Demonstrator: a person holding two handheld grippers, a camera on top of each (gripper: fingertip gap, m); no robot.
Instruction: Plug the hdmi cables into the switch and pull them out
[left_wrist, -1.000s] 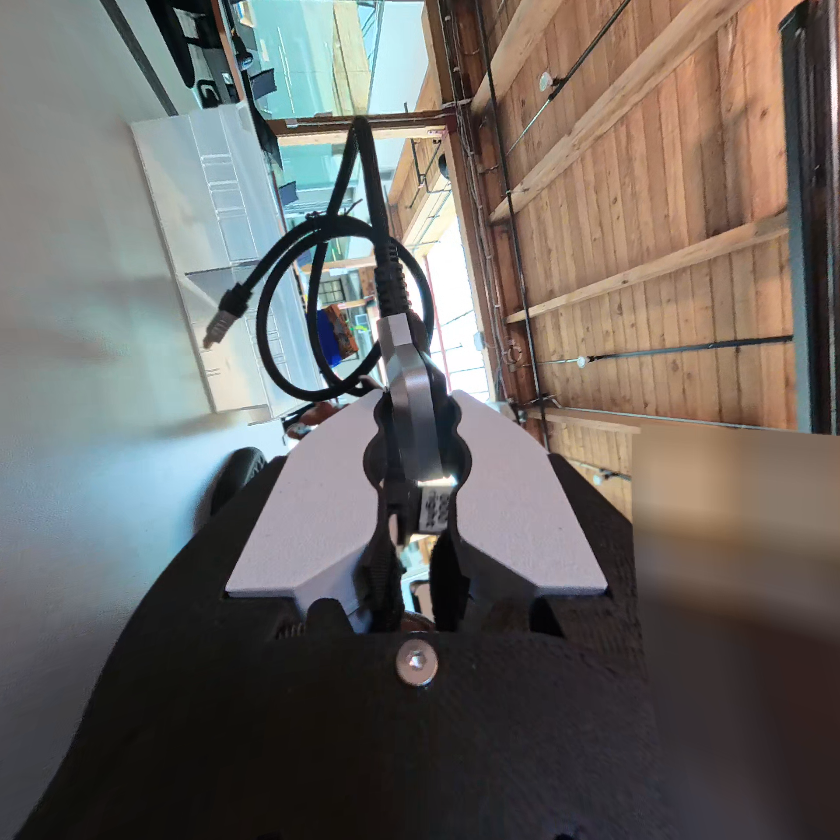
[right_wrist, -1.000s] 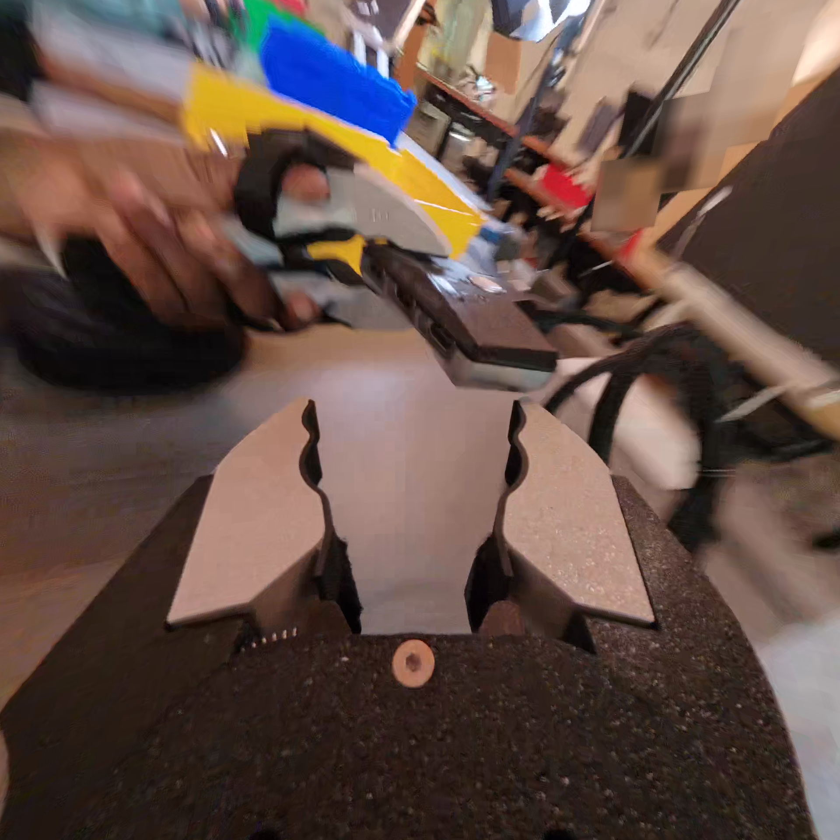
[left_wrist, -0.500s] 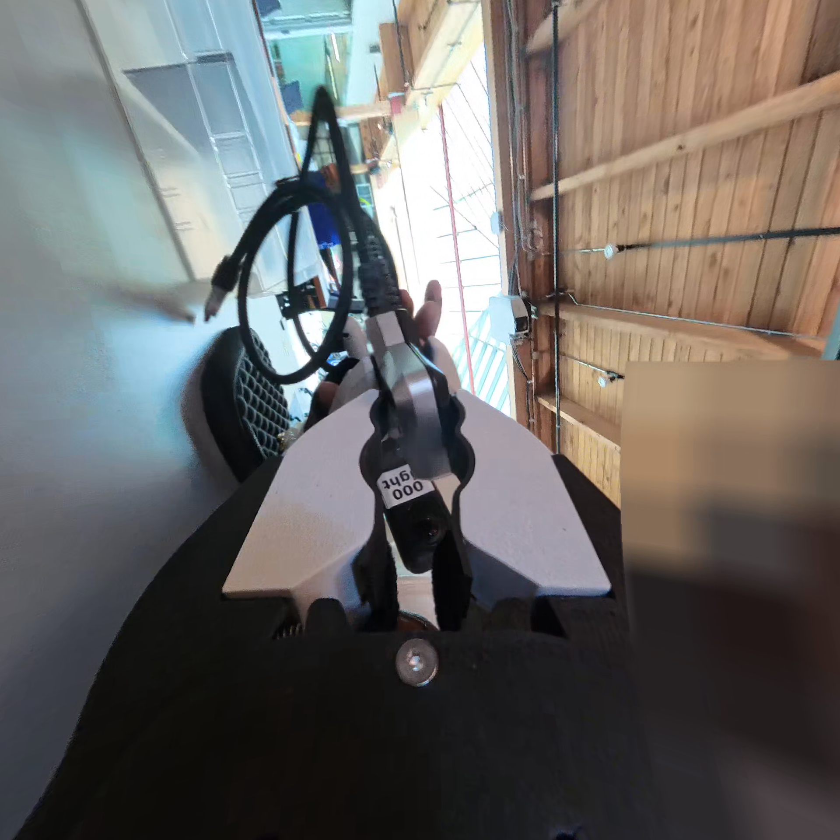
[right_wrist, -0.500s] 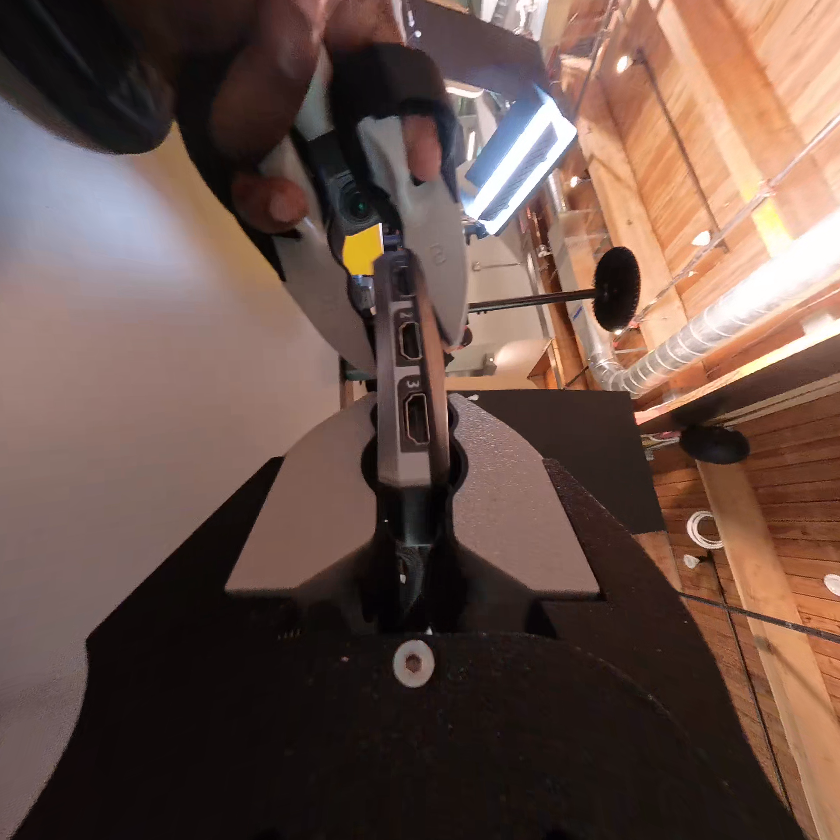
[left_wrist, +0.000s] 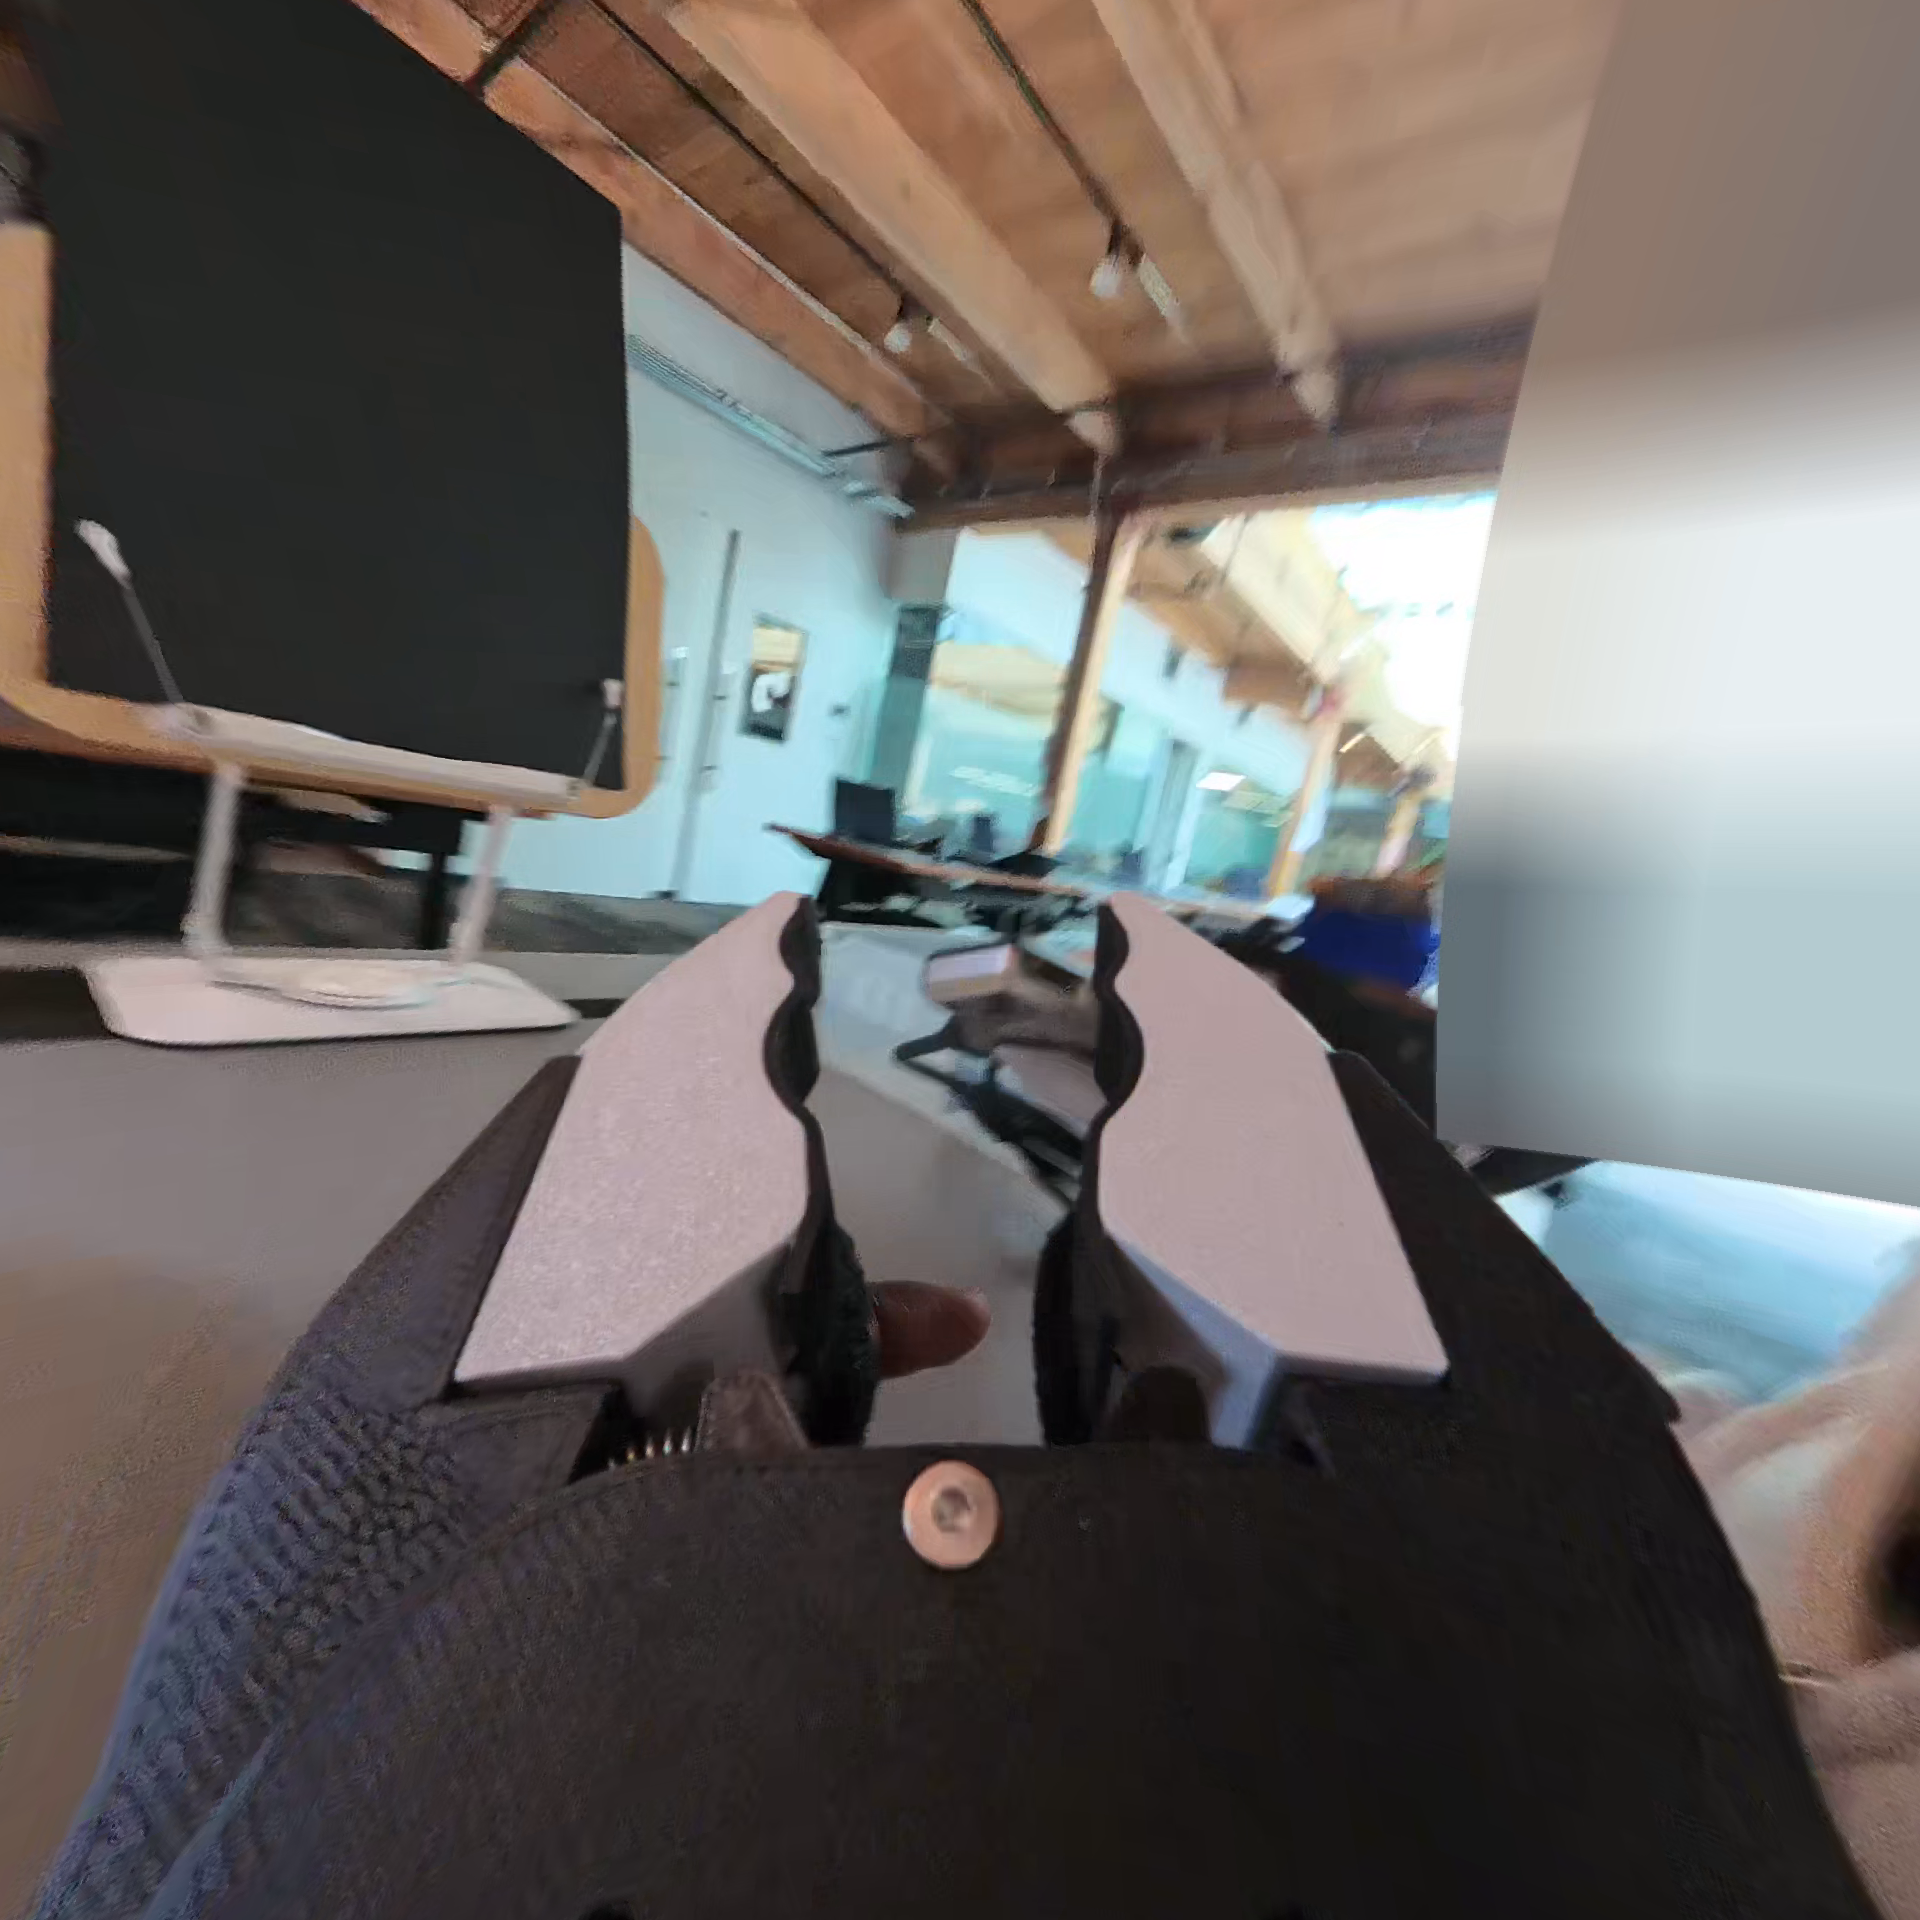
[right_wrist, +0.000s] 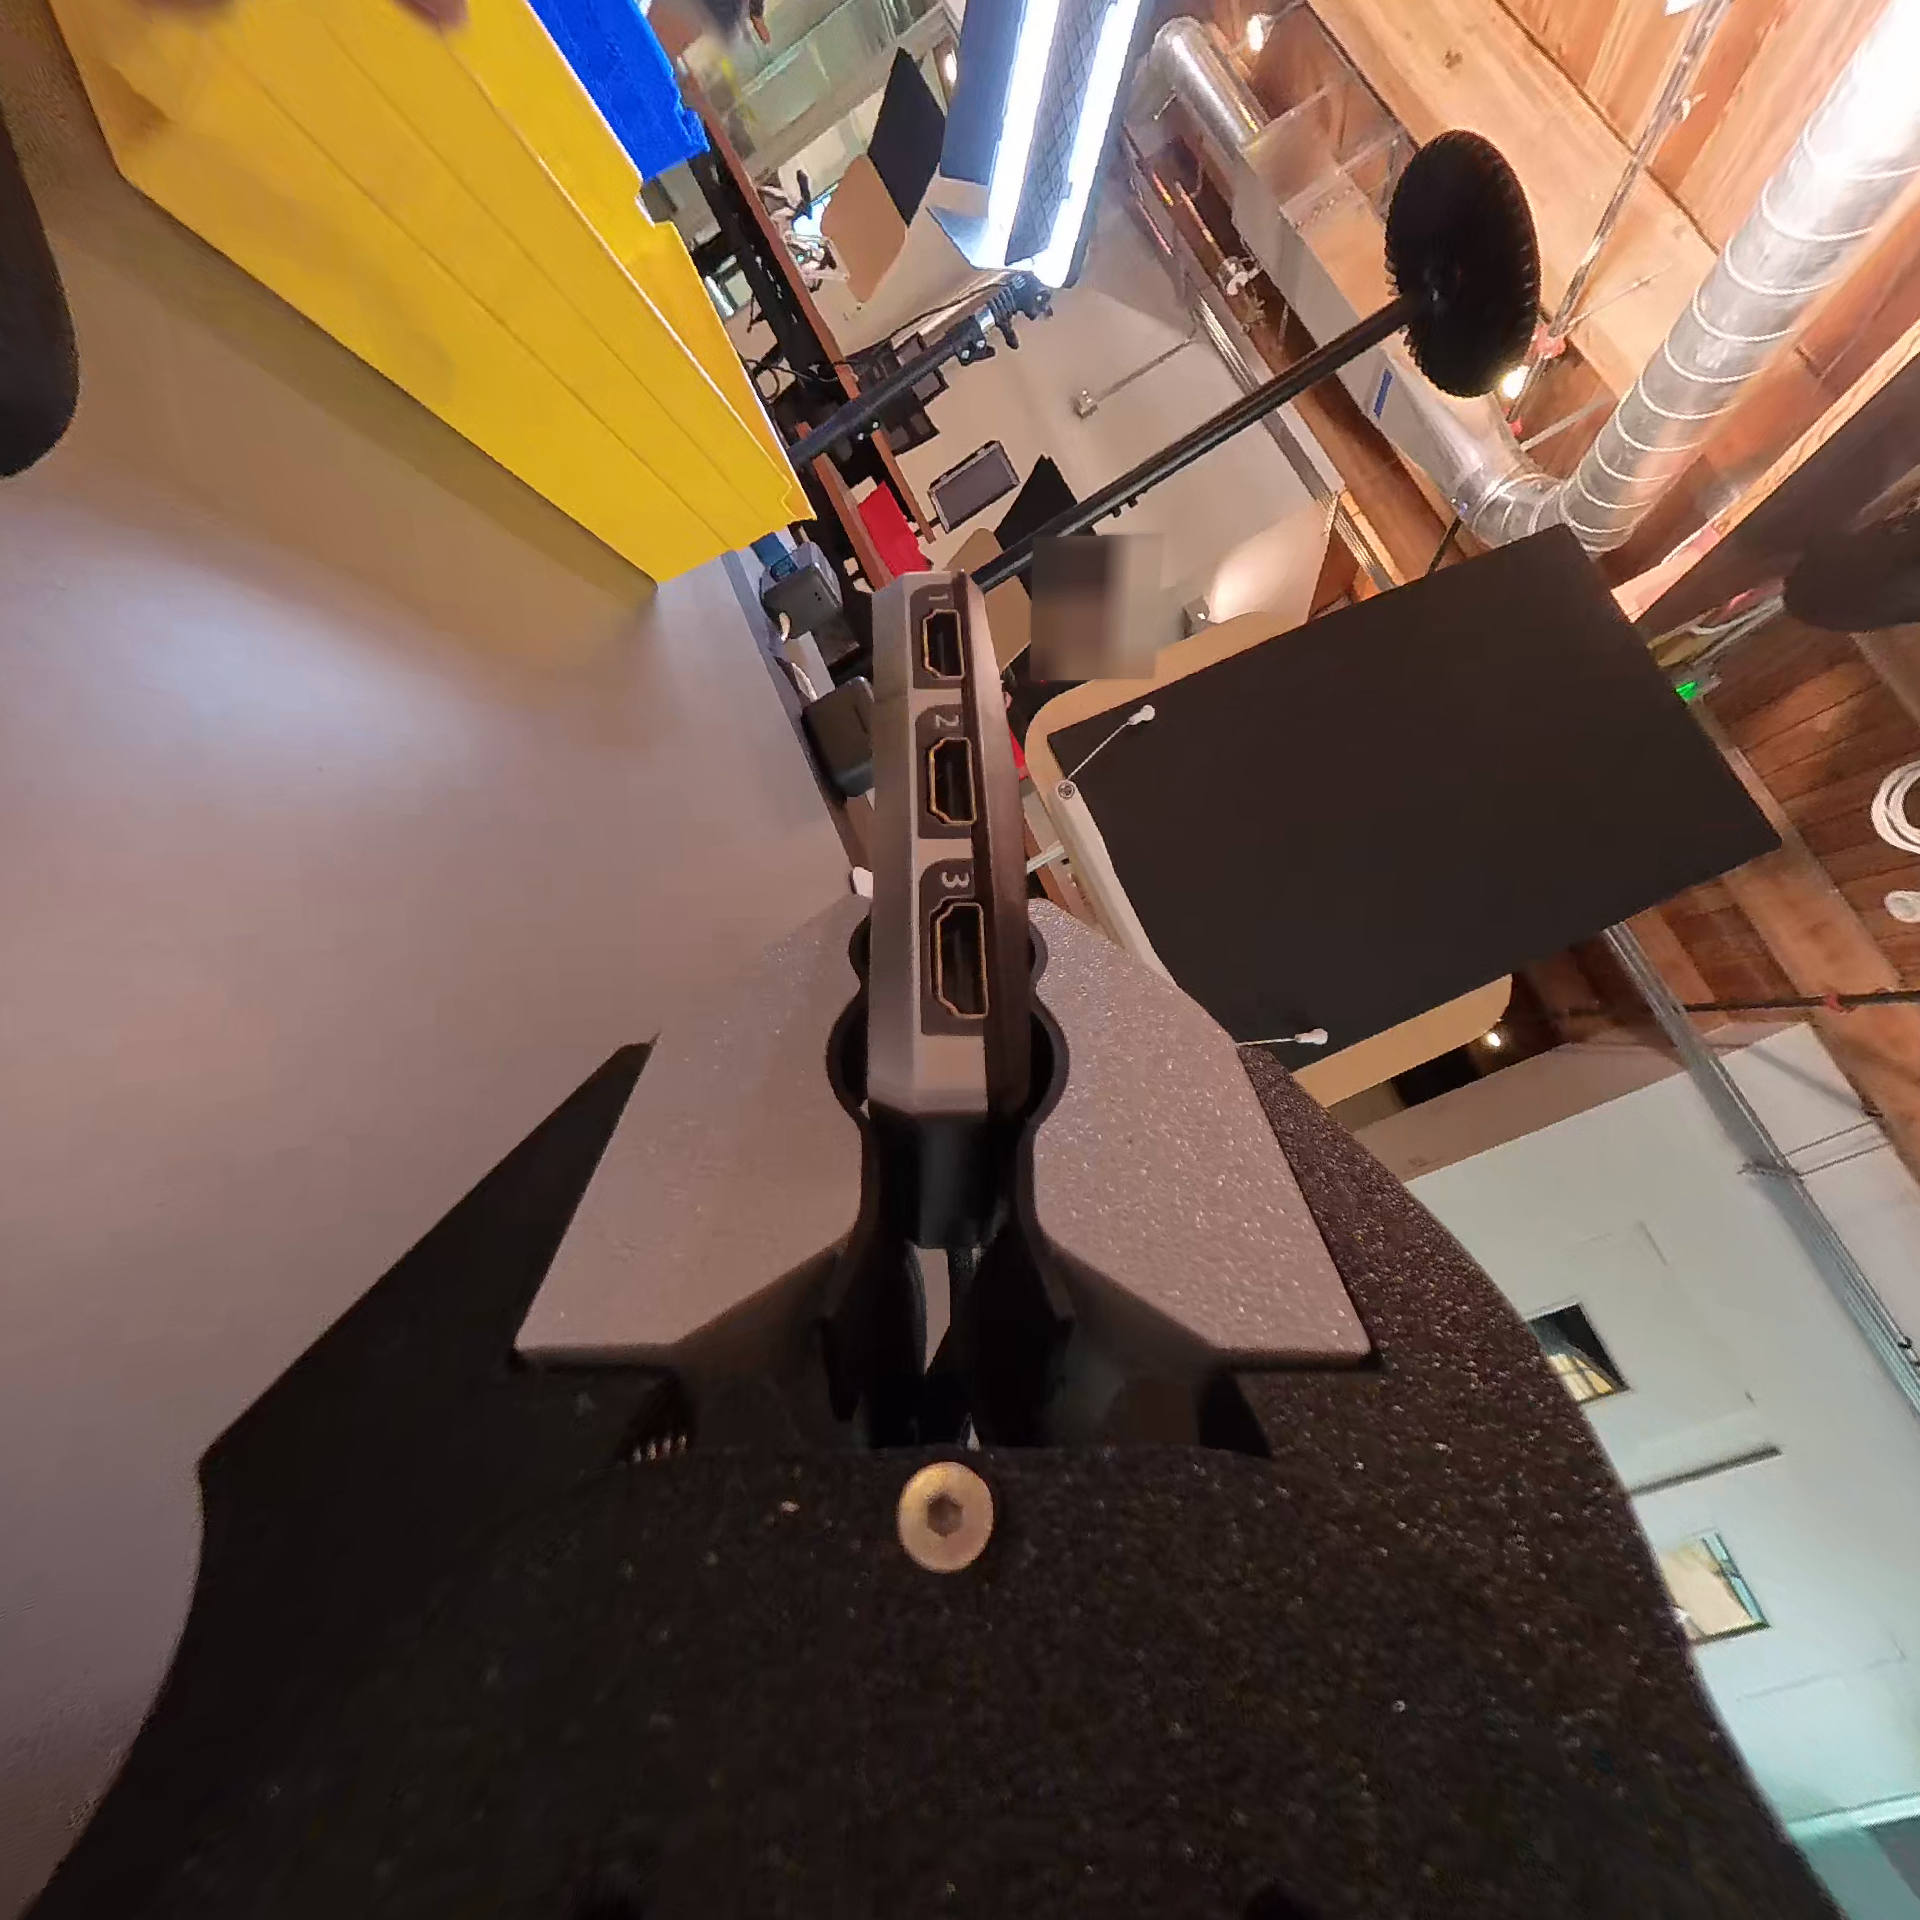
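Right gripper (right_wrist: 948, 1023) is clamped on the near end of the switch (right_wrist: 935, 831), held edge-up off the grey table (right_wrist: 364, 779), three empty ports facing the camera. Left gripper (left_wrist: 951, 1023) is spread wide, holding nothing, low over the table (left_wrist: 260, 1132). Yellow bins (right_wrist: 416, 260) sit at the table's far edge; a white stand (left_wrist: 312, 997) sits beyond the left gripper.
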